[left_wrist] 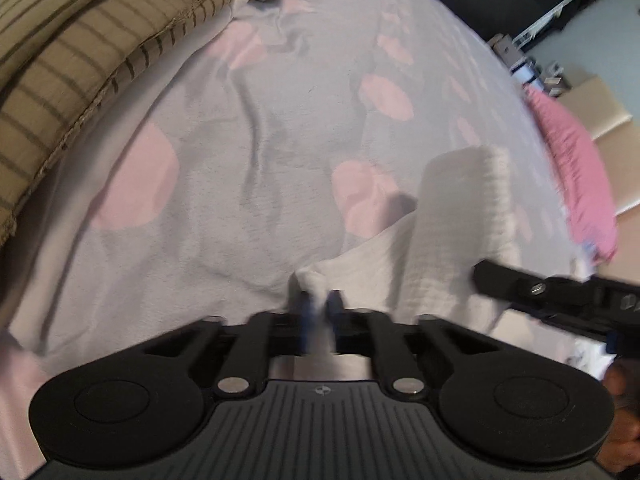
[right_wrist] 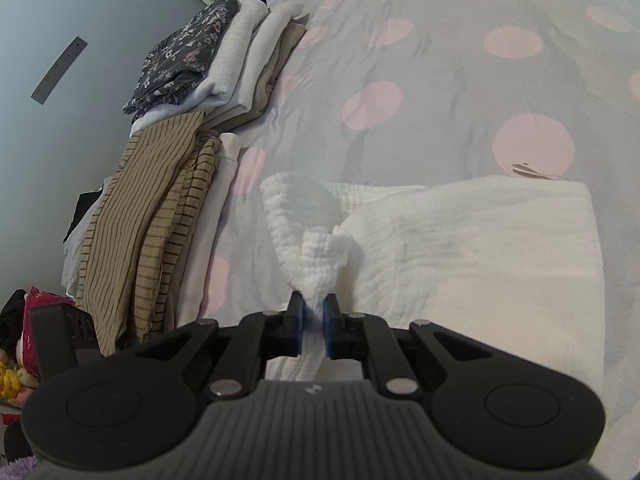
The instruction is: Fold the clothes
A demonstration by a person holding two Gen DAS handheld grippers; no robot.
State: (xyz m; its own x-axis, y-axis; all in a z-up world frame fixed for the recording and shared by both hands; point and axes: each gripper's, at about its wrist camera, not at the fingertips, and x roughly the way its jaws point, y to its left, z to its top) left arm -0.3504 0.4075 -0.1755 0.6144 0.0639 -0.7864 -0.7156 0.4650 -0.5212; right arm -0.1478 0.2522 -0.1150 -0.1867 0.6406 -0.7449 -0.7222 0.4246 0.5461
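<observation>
A white crinkled garment [right_wrist: 480, 248] lies spread on the spotted bedsheet [right_wrist: 440, 80]. My right gripper [right_wrist: 314, 318] is shut on a bunched fold of it, and the cloth rises in a twisted ridge from the blue pads [right_wrist: 297, 328]. In the left wrist view the same white garment [left_wrist: 460, 220] sits right of centre. My left gripper [left_wrist: 319, 306] is blurred, its blue pads close together with a corner of the white cloth pinched between them. The right gripper [left_wrist: 492, 278] reaches in from the right edge, low over the garment.
Folded tan striped clothes [right_wrist: 152, 208] and a stack with a dark floral piece [right_wrist: 184, 52] line the bed's left side. The striped pile [left_wrist: 80, 60] fills the upper left of the left wrist view. A pink cloth [left_wrist: 576, 168] lies at the bed's right edge.
</observation>
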